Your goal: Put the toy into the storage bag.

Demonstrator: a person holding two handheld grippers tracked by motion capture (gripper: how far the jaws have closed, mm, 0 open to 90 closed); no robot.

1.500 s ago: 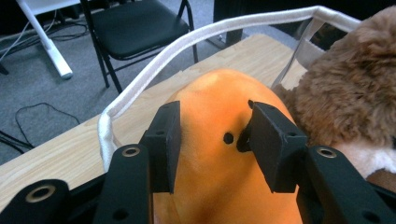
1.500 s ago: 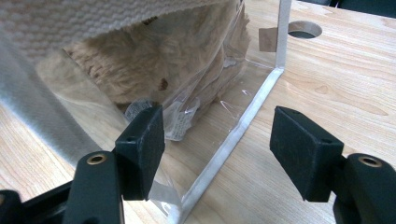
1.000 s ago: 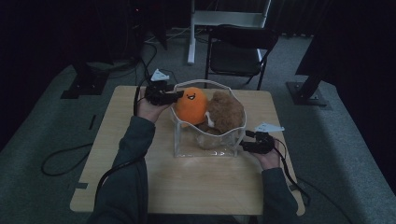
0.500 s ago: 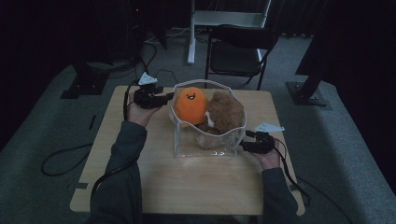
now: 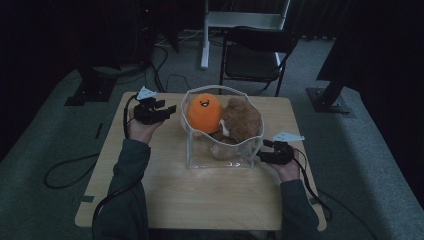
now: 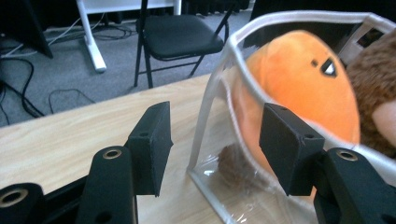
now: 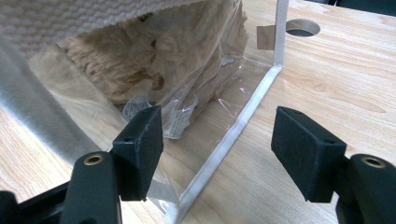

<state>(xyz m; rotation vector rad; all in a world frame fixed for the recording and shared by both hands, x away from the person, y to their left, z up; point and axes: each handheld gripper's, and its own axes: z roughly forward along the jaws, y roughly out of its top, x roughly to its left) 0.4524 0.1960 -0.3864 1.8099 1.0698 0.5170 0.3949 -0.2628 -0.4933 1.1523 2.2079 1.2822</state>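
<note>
A clear plastic bag [image 5: 220, 159] with white trim stands mid-table. It holds an orange smiling plush [image 5: 202, 112] and a brown furry plush [image 5: 242, 120]. My left gripper [image 5: 170, 109] hovers just left of the bag, jaws open and pointing at it. In the left gripper view the bag's white rim [image 6: 210, 100] and the orange plush [image 6: 299, 84] lie a little beyond my open left gripper [image 6: 217, 135]. My right gripper [image 5: 264, 152] sits at the bag's lower right corner, open. There the bag's edge seam [image 7: 243, 126] runs between the jaws of my right gripper [image 7: 224, 149], and brown fur [image 7: 154, 60] shows through the plastic.
The wooden table [image 5: 200, 195] has bare room in front of the bag and a round cable hole [image 7: 301, 28] near the far right. A black folding chair [image 5: 255, 50] and a white stand [image 5: 205, 35] are behind the table. Cables [image 5: 65, 165] trail on the floor at left.
My left gripper has drawn back leftward from the bag's rim and sunk slightly. The right gripper and the bag have stayed put.
</note>
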